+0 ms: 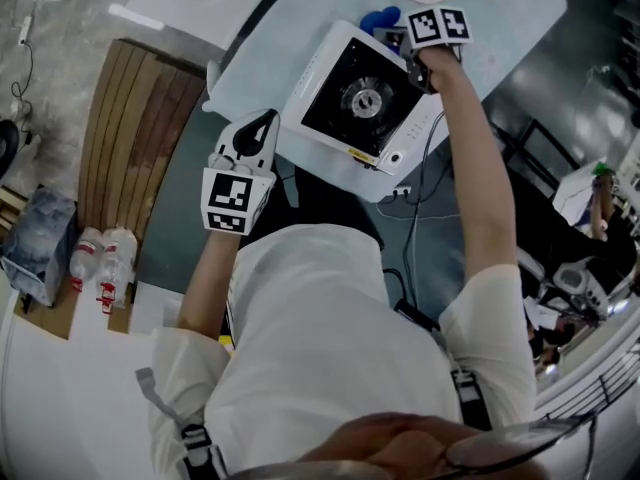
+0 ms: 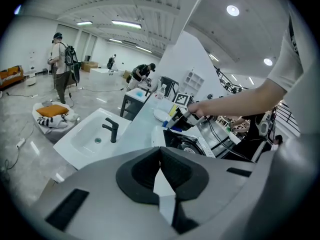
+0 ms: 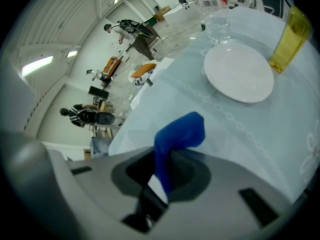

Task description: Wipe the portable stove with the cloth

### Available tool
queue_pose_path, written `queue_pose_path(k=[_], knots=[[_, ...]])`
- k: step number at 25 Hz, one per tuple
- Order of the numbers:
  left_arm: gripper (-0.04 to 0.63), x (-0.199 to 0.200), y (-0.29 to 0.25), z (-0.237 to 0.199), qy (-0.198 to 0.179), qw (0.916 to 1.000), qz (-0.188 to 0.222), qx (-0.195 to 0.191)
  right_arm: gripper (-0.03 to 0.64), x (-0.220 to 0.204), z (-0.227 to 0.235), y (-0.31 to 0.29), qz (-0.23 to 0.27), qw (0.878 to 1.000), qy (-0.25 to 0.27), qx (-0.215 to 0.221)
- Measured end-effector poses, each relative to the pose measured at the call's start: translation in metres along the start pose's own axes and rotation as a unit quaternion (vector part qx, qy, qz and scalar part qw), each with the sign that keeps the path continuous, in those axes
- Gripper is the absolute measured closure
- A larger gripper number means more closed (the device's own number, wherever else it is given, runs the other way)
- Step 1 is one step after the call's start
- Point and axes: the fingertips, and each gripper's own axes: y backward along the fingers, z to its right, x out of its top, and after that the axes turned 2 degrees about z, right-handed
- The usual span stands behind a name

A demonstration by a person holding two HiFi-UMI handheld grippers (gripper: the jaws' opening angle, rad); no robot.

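Although the cloth (image 3: 177, 134) is clamped in the right gripper (image 3: 159, 181), the left gripper (image 2: 161, 176) is closed on nothing and the stove (image 1: 365, 93) is judged mostly unwiped.

The cloth (image 3: 177, 134) pinched between the fingers of the right gripper (image 3: 161, 181) is a soft, matt blue fabric. This gripper and the left gripper (image 2: 161, 176) have matt grey plastic shells, and the pads inside look like black rubber. Beyond the right fingers, the plate (image 3: 239, 73) is smooth, glossy white and the screwdriver handle (image 3: 290, 31) is translucent yellow plastic. The table cover (image 3: 260, 134) under them is pale and smooth, with a faint stitched pattern. The portable stove (image 1: 360, 93) has a glossy white casing, a black top and a shiny metal burner. Beyond the left fingers, the sink (image 2: 70, 143) is glossy white and its tap (image 2: 111, 130) is matt black.
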Motion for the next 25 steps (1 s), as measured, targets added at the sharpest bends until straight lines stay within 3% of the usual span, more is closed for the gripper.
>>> queue_pose_path(k=[14, 25], knots=[[0.563, -0.001, 0.039, -0.056, 0.021, 0.9992, 0.019, 0.028, 0.535, 0.036, -0.039, -0.027, -0.011, 1.000, -0.017, 0.010], [0.563, 0.004, 0.061, -0.088, 0.020, 0.9987, 0.025, 0.039, 0.535, 0.065, -0.077, -0.037, -0.042, 0.998, 0.044, 0.036]])
